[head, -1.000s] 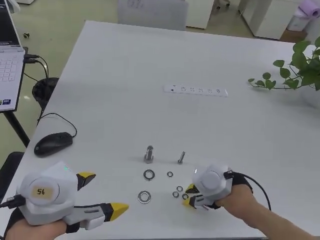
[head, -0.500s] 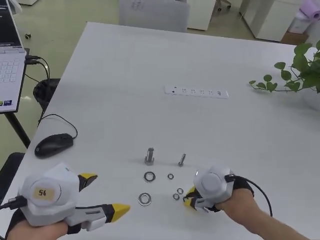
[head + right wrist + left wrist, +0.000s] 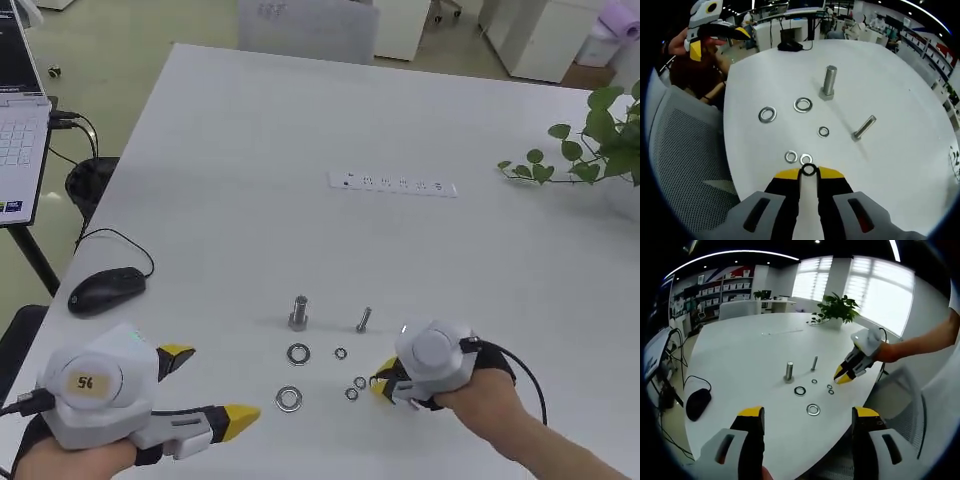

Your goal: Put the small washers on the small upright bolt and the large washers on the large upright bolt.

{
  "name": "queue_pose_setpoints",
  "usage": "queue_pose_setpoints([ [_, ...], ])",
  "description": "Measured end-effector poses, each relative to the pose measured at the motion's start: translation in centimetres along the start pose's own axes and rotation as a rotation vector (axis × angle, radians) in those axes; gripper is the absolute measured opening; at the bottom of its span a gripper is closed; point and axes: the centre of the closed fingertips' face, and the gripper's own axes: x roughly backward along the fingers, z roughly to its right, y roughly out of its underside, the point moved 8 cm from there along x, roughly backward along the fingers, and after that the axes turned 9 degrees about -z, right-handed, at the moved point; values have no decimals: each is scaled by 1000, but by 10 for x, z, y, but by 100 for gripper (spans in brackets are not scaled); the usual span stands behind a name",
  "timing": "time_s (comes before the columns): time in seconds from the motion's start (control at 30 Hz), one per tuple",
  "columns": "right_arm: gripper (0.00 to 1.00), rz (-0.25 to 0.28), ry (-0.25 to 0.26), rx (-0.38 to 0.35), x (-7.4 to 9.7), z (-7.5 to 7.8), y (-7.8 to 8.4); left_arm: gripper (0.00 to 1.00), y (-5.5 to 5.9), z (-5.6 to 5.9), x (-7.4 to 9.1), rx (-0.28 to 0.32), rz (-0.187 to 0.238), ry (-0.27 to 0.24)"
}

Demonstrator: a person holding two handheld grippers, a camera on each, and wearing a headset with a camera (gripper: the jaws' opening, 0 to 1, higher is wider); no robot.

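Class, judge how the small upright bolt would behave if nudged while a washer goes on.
The small bolt stands on its head, slim and tall, so it would probably tip easily. Once down, its round shank would likely roll. It looks like metal, so it is probably stiff.

White table (image 3: 300,150) carries a mouse (image 3: 106,288), power strip (image 3: 393,184), large bolt (image 3: 299,312), small bolt (image 3: 364,320) and loose washers (image 3: 289,398).

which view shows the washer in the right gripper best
The right gripper view: the small washer sits pinched at the tips of the right hand-held gripper, ring outline plain. In the head view that gripper's body covers it; in the left gripper view it is too small to tell.
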Motion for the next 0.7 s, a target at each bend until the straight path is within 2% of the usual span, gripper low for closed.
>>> queue_pose_setpoints([
  [0.23,13,60,70,-1,22,24,-26,71,3,-1,2,9,-2,-5],
  [0.47,13,71,115,-14,31,47,-42,71,1,-3,2,10,6,-9],
  [0.7,13,60,124,-9,32,63,-55,71,0,-2,2,6,6,-8],
])
